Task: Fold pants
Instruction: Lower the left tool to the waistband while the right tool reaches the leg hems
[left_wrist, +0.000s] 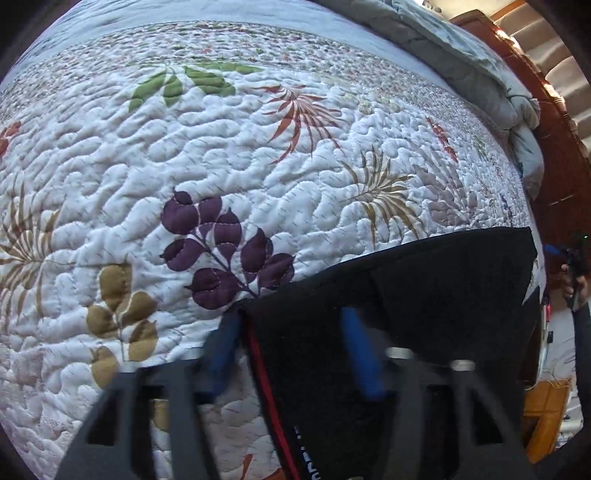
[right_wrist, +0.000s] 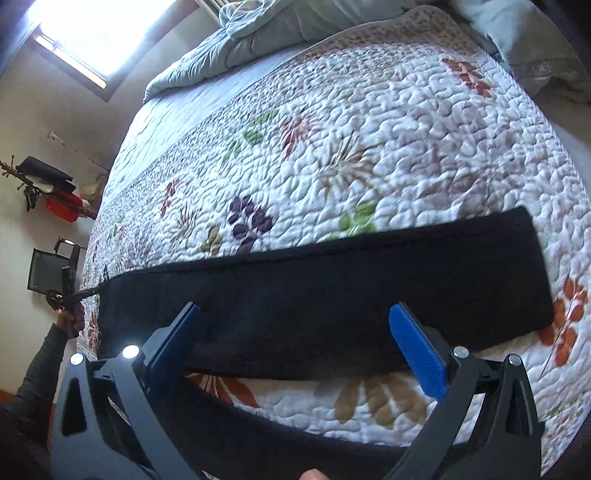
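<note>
Black pants (right_wrist: 332, 295) lie as a long folded strip across a quilted floral bedspread (right_wrist: 369, 147). In the left wrist view the pants (left_wrist: 424, 288) show a red stripe along one edge. My left gripper (left_wrist: 291, 328) has blue pads with the pants' edge lying between them; the jaws stand apart. In the right wrist view the left gripper (right_wrist: 64, 295) appears far left at the end of the pants. My right gripper (right_wrist: 295, 317) is open wide, hovering over the middle of the strip.
A bunched grey duvet (right_wrist: 258, 33) lies at the head of the bed. A wooden headboard (left_wrist: 546, 147) is beyond it. A window (right_wrist: 103, 29), hanging clothes (right_wrist: 55, 184) and a dark chair (right_wrist: 48, 273) stand by the wall to the left.
</note>
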